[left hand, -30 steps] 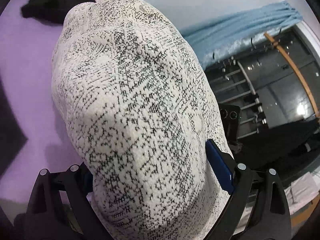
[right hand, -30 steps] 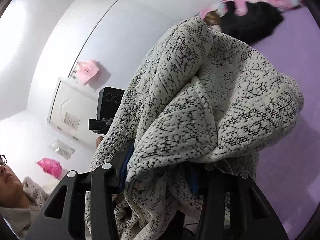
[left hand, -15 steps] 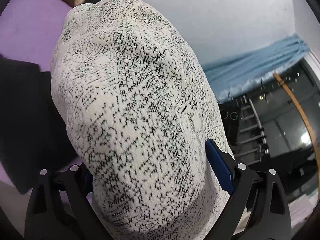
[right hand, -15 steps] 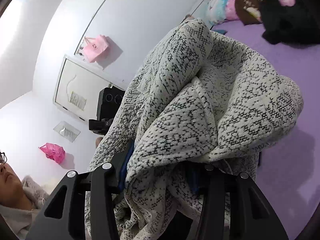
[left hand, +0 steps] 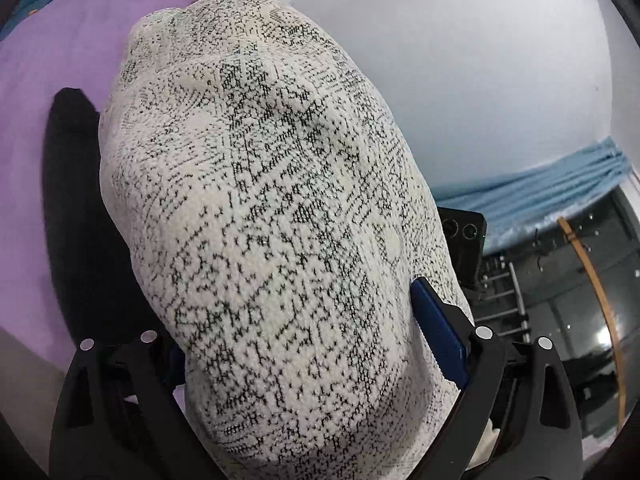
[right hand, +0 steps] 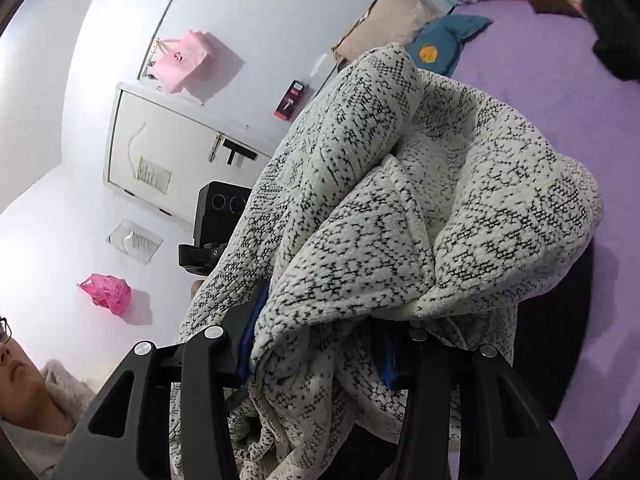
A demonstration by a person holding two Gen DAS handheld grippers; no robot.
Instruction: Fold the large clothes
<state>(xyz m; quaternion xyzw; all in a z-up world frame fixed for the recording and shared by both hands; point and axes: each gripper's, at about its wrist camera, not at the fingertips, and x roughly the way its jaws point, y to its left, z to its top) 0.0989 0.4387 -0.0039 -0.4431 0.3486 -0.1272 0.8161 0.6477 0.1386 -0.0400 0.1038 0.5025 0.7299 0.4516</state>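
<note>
A thick white knit garment with a black speckled pattern [left hand: 272, 220] fills the left wrist view, bulging up between the jaws. My left gripper [left hand: 304, 332] is shut on it, and a blue pad [left hand: 438, 332] presses its right side. In the right wrist view the same garment [right hand: 420, 208] hangs in bunched folds, with my right gripper [right hand: 316, 344] shut on a wad of it. Both grippers hold it above the purple bed [right hand: 552, 92]. The fingertips are buried in the cloth.
A black garment [left hand: 80, 216] lies on the purple bed [left hand: 52, 64] beneath the left gripper. Pillows and a teal cushion [right hand: 444, 44] sit at the bed's head. A person's head and shoulder [right hand: 28, 400] show at the lower left. The other gripper's black camera [right hand: 218, 216] peeks beside the cloth.
Both grippers have swung sideways with the garment held. The bed's head, pillows and teal cushion have come into view. The black garment on the bed now lies under the left gripper.
</note>
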